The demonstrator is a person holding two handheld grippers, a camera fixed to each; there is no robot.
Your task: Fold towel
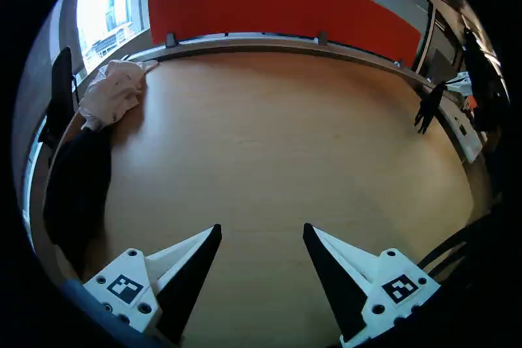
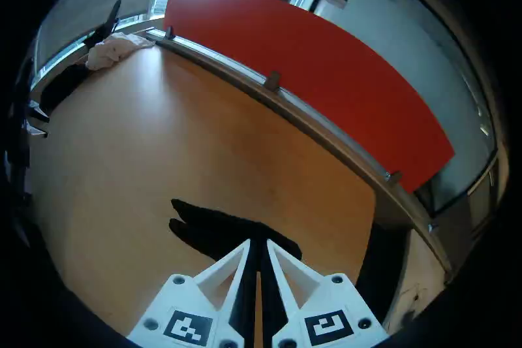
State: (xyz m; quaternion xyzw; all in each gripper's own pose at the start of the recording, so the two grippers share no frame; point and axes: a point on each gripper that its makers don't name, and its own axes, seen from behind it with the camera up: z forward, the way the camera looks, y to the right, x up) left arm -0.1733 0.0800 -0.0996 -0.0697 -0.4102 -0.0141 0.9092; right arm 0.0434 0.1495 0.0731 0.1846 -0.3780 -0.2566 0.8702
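Note:
A crumpled pale towel lies at the far left corner of the wooden table; in the right gripper view the same towel sits far off at the upper left. My left gripper hovers open above bare table with nothing between its fingers. My right gripper is shut, its fingers pinched on a small black cloth that lies on the table near the right end. That black cloth appears in the left gripper view at the far right.
A larger dark cloth is draped along the table's left edge. A red divider panel on a grey rail runs along the back edge. A black chair stands beyond the left corner.

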